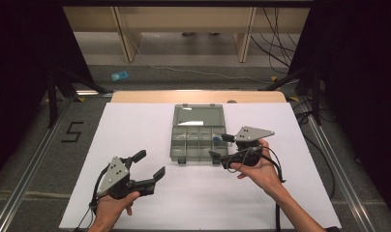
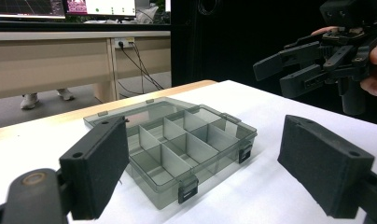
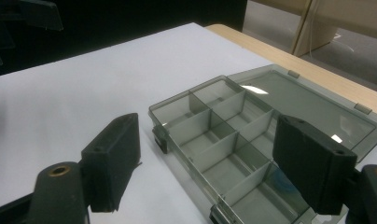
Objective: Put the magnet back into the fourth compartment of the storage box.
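Both empty and spread wide, the right hand-held gripper (image 1: 221, 146) hovers beside the open organizer box (image 1: 198, 133) on the worktop (image 1: 135, 125), the left hand-held gripper (image 1: 150, 164) back; next likely lowering onto the box.

The left gripper (image 1: 147, 165) was held low in the left hand (image 1: 113, 205), jaws spread wide and empty. The right gripper (image 1: 220, 146), gripped by the right hand (image 1: 259, 169), also gaped, pointing leftward.
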Motion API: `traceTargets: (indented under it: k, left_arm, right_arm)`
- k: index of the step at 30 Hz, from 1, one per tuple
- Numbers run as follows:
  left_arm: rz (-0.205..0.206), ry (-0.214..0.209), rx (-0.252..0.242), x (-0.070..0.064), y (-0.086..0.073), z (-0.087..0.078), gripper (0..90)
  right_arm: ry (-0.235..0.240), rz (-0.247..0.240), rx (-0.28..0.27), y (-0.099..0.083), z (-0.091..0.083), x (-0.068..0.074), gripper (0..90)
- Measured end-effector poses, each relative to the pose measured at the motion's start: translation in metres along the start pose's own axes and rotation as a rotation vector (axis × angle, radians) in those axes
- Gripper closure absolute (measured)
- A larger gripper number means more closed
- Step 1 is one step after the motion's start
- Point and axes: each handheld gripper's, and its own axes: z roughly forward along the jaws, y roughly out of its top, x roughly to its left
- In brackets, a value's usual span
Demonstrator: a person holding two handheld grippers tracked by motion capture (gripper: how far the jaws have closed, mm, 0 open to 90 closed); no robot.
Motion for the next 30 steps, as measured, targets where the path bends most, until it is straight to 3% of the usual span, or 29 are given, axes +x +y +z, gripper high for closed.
traceTargets:
  k: [10, 16, 17, 30]
  left_arm:
    - [-0.001, 0.000, 0.000, 0.000, 0.000, 0.000, 15.6]
    - [0.008, -0.012, -0.014, 0.001, 0.000, 0.001, 15.6]
    - [0.008, -0.011, -0.014, 0.001, 0.000, 0.001, 15.6]
    - [0.006, -0.003, 0.001, 0.000, 0.000, 0.001, 15.6]
  right_arm:
    - [-0.001, 0.030, -0.023, -0.006, -0.004, 0.001, 22.4]
    - [-0.007, 0.025, -0.033, -0.010, -0.008, 0.001, 22.1]
    - [-0.005, 0.030, -0.012, -0.010, -0.009, 0.001, 22.1]
    - [-0.027, 0.030, -0.062, -0.019, -0.019, 0.001, 22.2]
